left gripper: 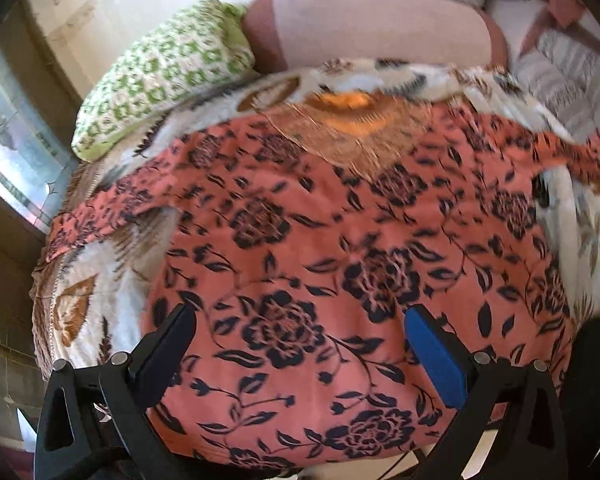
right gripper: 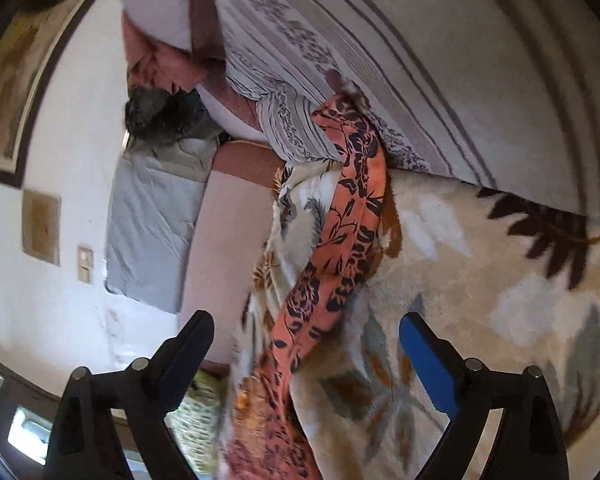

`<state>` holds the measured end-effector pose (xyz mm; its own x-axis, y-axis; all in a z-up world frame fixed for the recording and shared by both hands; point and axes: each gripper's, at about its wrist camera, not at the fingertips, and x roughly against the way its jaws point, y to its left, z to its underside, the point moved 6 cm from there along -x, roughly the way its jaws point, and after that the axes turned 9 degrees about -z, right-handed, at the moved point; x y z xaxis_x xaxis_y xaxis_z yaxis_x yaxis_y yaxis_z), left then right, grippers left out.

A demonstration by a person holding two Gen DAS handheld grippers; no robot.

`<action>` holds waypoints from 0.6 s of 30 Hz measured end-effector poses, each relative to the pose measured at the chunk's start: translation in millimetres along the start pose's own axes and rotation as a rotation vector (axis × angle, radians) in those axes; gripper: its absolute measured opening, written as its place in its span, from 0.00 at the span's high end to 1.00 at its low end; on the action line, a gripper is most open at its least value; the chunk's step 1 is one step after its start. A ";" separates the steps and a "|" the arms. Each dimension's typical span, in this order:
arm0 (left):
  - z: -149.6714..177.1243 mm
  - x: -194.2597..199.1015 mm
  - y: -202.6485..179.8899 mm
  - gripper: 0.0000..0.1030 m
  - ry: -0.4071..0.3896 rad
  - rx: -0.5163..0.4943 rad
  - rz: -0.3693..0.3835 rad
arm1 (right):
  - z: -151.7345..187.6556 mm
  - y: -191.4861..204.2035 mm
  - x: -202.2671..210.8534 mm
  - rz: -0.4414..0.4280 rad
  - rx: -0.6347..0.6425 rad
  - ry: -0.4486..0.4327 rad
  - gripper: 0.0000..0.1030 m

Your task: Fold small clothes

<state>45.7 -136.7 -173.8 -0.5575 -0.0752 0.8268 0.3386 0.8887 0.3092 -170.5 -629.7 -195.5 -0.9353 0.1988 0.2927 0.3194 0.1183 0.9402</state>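
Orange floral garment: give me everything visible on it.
The garment is thin, soft-looking salmon-orange cloth printed with dark navy roses and leaves. It lies spread, mildly wrinkled, on a floral blanket, with a gold-brown embroidered yoke and orange neck opening at the far end. One sleeve lies out to the left; the other lies in a twisted band toward a striped sheet. The left gripper is open over the body and the right gripper open over the sleeve; contact cannot be told.
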 end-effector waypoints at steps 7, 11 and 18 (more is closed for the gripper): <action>3.4 -7.6 -10.1 0.00 0.028 -0.034 0.002 | -39.2 -17.3 -60.5 0.089 -0.016 -0.075 0.25; 5.9 -15.5 -0.6 0.00 0.054 0.000 0.001 | -69.5 -35.6 -86.5 0.242 0.007 -0.143 0.32; 12.5 -30.4 9.5 0.00 0.103 0.025 0.006 | -87.2 -54.8 -99.2 0.387 0.021 -0.212 0.86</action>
<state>56.4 -120.3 -201.8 -0.4743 -0.1145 0.8729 0.3224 0.9001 0.2932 -108.6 -740.8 -260.9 -0.6949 0.4276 0.5781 0.6449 0.0151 0.7641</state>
